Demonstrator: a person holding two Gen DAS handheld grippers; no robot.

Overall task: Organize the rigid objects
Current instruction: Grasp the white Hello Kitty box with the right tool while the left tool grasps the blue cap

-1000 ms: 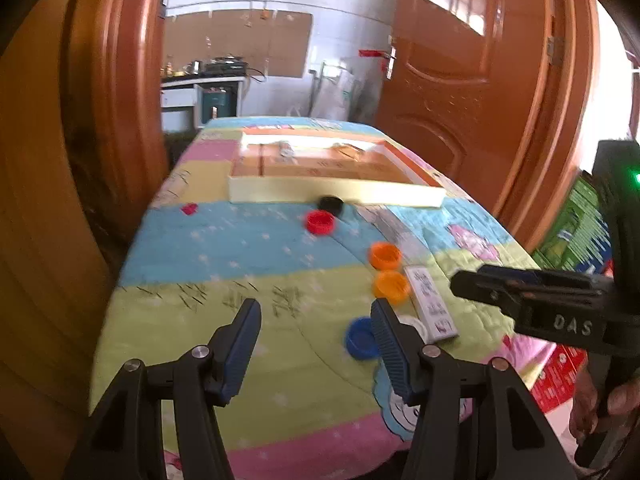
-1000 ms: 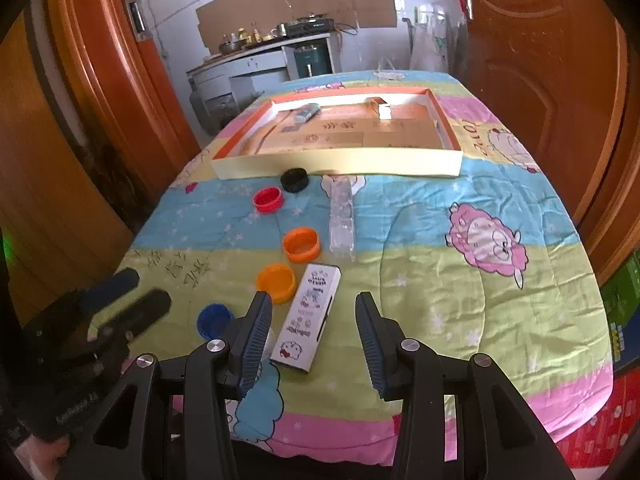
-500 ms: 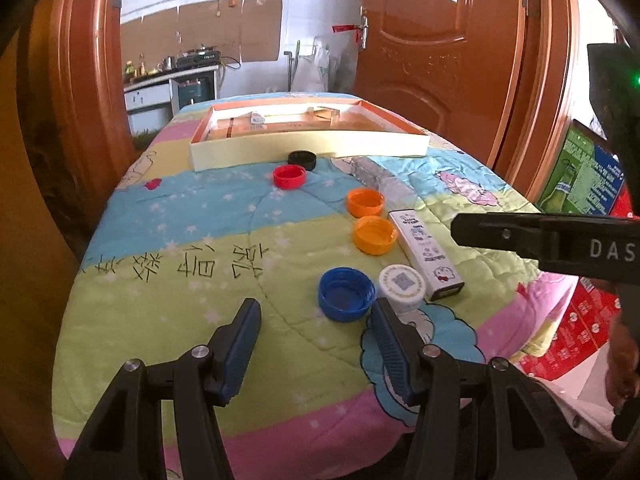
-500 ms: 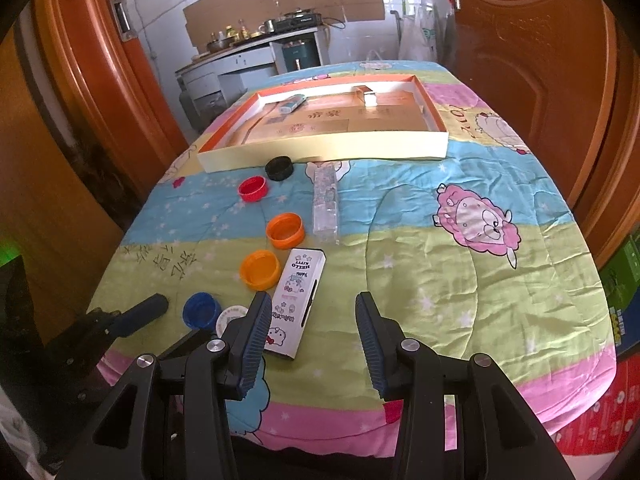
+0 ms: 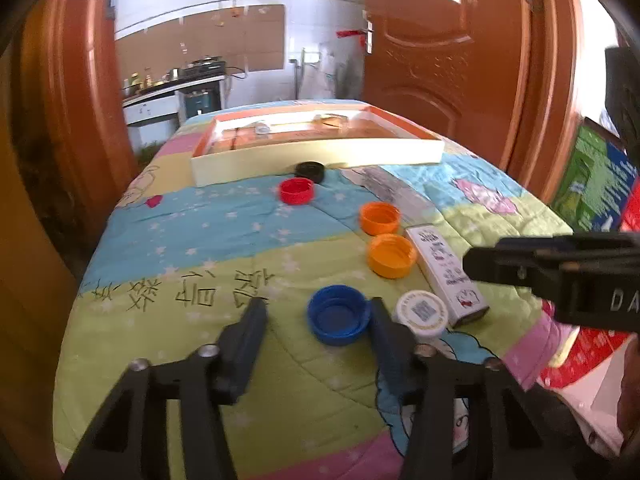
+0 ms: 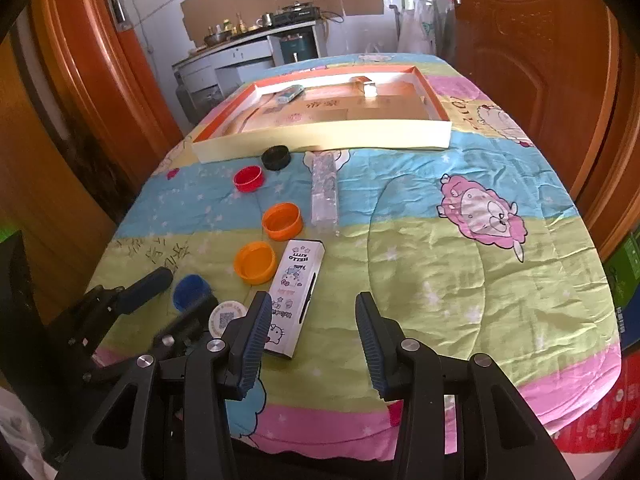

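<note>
Closing since the earlier frame, my left gripper [image 5: 316,320] stands narrower, still gapped beside the blue cap [image 5: 338,314].
My right gripper [image 6: 310,320] gapes empty; two pieces lie in the tray [image 6: 320,142], seven outside.

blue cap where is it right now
In the left wrist view the blue cap lies open side up on the quilt, between the left gripper fingers, just left of the white lid.

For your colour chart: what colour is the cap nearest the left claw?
Blue cap, clearest in the left wrist view.

A blue cap [image 5: 338,314], open side up, lies beside a white lid [image 5: 421,313] and 2 orange caps [image 5: 391,255].
</note>
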